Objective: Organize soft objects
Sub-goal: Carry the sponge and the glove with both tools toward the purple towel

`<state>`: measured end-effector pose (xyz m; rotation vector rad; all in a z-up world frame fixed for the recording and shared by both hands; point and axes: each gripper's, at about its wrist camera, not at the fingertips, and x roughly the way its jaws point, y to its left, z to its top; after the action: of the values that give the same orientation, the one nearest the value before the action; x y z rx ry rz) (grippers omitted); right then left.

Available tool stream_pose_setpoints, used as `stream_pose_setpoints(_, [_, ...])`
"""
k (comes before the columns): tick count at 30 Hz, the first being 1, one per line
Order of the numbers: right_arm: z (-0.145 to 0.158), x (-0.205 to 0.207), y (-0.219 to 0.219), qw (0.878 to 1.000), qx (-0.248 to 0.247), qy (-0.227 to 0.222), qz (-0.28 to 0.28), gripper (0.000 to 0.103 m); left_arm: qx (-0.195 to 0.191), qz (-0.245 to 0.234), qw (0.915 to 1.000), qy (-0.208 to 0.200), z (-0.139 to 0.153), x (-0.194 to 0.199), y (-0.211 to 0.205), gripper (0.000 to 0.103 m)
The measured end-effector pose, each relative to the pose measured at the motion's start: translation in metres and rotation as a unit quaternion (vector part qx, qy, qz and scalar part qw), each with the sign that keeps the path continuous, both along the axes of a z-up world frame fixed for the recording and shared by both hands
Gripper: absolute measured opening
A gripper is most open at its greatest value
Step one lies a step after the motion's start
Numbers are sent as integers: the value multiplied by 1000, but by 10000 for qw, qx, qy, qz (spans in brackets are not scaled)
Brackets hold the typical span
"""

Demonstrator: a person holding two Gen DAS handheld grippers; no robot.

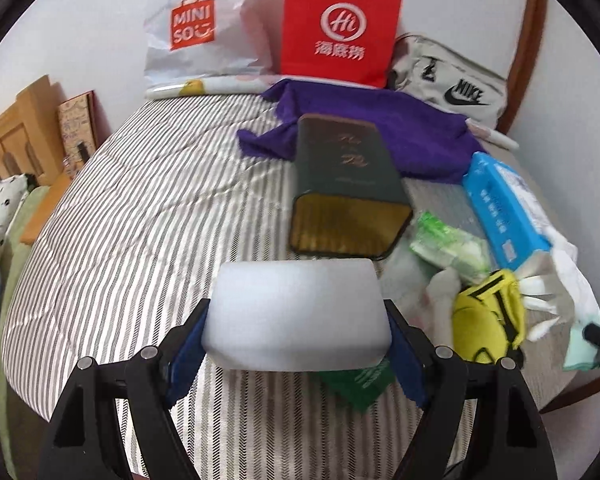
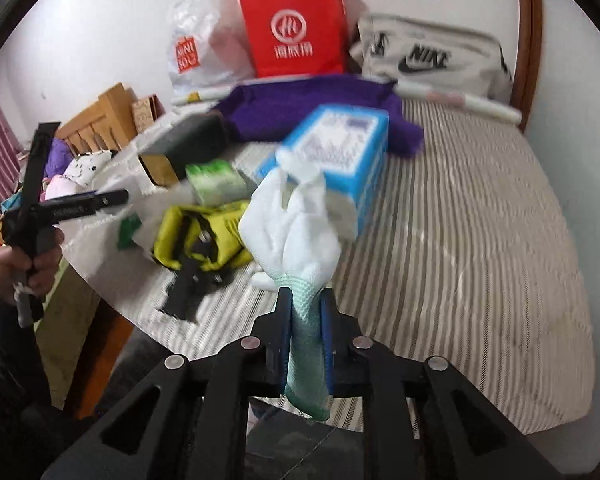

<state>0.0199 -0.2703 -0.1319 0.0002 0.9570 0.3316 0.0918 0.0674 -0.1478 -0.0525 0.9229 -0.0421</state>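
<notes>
My left gripper (image 1: 298, 320) is shut on a white foam sponge block (image 1: 296, 312), held above the striped cloth just in front of the dark green tin box (image 1: 346, 184), which lies on its side with its gold opening facing me. My right gripper (image 2: 306, 304) is shut on the green cuff of a white glove (image 2: 296, 220), which hangs lifted in front of the blue tissue pack (image 2: 340, 148). A yellow pouch (image 1: 488, 316) (image 2: 204, 236), a green-white packet (image 1: 450, 246) (image 2: 216, 182) and a purple cloth (image 1: 380, 128) (image 2: 300, 108) lie on the round table (image 2: 480, 220).
A red paper bag (image 1: 340, 24), a white MINISO bag (image 1: 192, 32) and a grey Nike bag (image 1: 456, 80) stand at the back by the wall. A small green cloth (image 1: 360, 384) lies under the sponge. Wooden furniture (image 1: 16, 136) is at left.
</notes>
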Motion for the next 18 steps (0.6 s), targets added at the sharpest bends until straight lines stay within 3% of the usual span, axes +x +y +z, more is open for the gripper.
stream_pose_setpoints(2, [-7, 4, 2, 10000, -16, -36, 17, 20, 67, 65, 9999, 57, -3, 2, 0, 80])
stream_pose_setpoints(4, [-13, 9, 3, 10000, 21, -97, -5, 41, 155, 102, 9998, 117, -7, 2, 0, 80])
stream_pose_setpoints(6, [-15, 16, 2, 9997, 125, -180, -114, 55, 151, 115, 9997, 157, -9, 3, 2, 80])
stream_pose_setpoints(9, [-16, 26, 2, 9989, 383, -258, -117, 57, 102, 98, 9997, 183, -12, 5, 3, 80])
stream_pose_setpoints(11, [-18, 35, 3, 9988, 371, -250, -199, 54, 98, 109, 9998, 169, -12, 7, 2, 80])
stream_pose_setpoints(13, [-22, 40, 3, 9988, 410, -185, -177, 25, 91, 95, 9999, 91, -11, 8, 2, 80])
stream_pose_setpoints(14, [-25, 42, 3, 9989, 426, -119, -160, 18, 107, 68, 9999, 56, -11, 8, 1, 80])
stream_pose_setpoints(18, [-33, 35, 4, 9996, 281, 52, -71, 14, 134, -80, 9999, -13, -9, 8, -1, 79])
